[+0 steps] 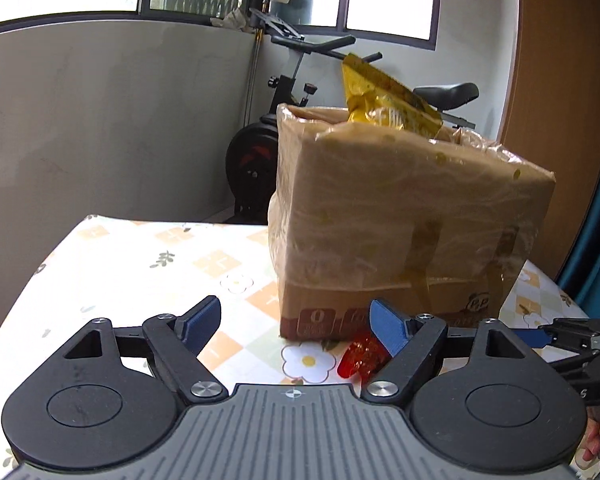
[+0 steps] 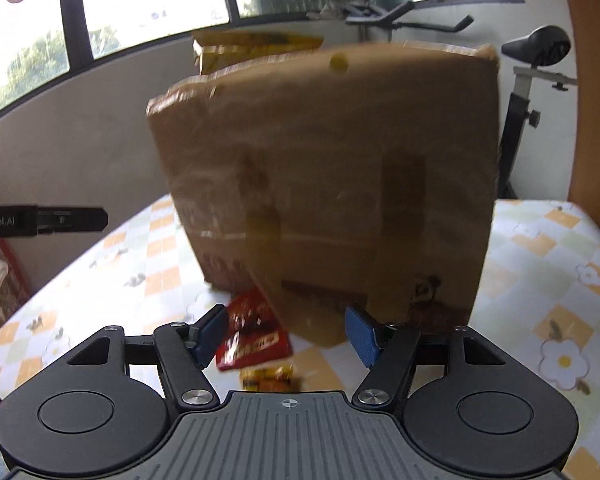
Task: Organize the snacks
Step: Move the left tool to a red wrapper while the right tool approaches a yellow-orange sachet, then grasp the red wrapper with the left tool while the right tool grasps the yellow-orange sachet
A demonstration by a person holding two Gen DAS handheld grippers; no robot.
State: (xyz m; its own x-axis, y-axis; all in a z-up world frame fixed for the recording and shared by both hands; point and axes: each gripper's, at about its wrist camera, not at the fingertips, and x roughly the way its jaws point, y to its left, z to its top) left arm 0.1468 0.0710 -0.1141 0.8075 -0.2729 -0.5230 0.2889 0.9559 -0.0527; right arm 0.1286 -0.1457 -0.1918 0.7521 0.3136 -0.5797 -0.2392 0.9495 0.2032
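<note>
A tall cardboard box wrapped in clear film stands on the table, with a yellow snack bag sticking out of its top. It fills the right wrist view, where the yellow bag shows behind its top edge. A red snack packet lies at the box's foot, partly behind my left gripper's right finger. My left gripper is open and empty. My right gripper is open and empty, just above a red packet and a small yellow packet.
The table has a flowered orange-checked cloth. An exercise bike stands behind the table by the wall. The right gripper shows at the left view's right edge; the left gripper's finger shows at the right view's left edge.
</note>
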